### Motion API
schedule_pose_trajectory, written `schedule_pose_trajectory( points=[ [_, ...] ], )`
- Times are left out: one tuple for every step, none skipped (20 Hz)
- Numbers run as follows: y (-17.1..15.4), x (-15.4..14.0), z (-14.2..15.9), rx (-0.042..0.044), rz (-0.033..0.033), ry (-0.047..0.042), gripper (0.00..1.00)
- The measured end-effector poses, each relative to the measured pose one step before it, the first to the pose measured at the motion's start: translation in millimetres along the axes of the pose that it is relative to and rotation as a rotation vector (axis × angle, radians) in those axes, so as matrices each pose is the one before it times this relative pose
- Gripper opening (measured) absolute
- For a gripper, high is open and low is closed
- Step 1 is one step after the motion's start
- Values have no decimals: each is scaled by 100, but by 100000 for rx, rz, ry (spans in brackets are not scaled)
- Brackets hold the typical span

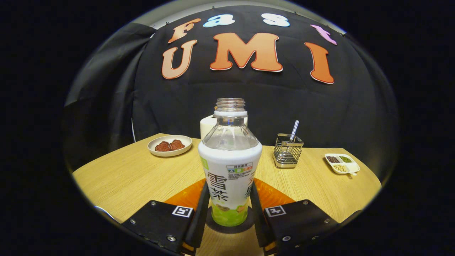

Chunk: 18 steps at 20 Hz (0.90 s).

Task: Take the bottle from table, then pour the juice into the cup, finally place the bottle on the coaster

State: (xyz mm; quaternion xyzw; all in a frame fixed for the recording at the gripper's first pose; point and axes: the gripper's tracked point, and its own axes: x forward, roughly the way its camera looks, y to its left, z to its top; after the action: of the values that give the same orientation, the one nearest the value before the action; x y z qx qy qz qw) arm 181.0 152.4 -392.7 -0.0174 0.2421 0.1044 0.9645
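The gripper (229, 209) clamps the uncapped bottle (230, 167) upright between its fingers, seemingly over the coaster (230, 227) (dark disc); releasing off-centre could topple it.

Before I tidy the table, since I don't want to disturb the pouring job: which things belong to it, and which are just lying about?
Job: bottle between the gripper fingers, dark coaster beneath it, white cup behind.
Lying about: plate of brown food, wire holder, divided dish.
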Motion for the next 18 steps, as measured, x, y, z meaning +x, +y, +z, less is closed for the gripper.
schedule_pose_trajectory(
  points=[
    [112, -4, -126, -222, -82, -231, 59],
    [-51, -7, -39, -266, -314, 4, 60],
    [27, -130, -60, -267, -240, -24, 60],
    [-14, 24, 134, -240, -86, -64, 64],
    [41, -115, -37, -359, 349, 291, 65],
    [5, -234, 117, -726, 253, -241, 67],
    [-240, -345, 232, -998, -724, -245, 68],
    [-180, -430, 463, -653, -254, -939, 77],
    [22, -439, 481, -34, -45, -977, 80],
    [-41, -616, 655, 498, 533, -817, 87],
    [150, -640, 483, 502, 799, -470, 90],
    [20, -851, 570, 269, 558, -382, 95],
    [75, -1154, 926, -149, 744, -1568, 96],
    [63, -1077, 1015, -688, 530, -2128, 97],
    [-145, -1194, 1075, -1009, 209, -2254, 97],
    [-57, -1099, 1123, -749, 207, -2466, 97],
    [-190, -1266, 1179, -930, -30, -1689, 97],
    [-301, -1382, 1348, -990, -293, -1797, 97]
  ],
)
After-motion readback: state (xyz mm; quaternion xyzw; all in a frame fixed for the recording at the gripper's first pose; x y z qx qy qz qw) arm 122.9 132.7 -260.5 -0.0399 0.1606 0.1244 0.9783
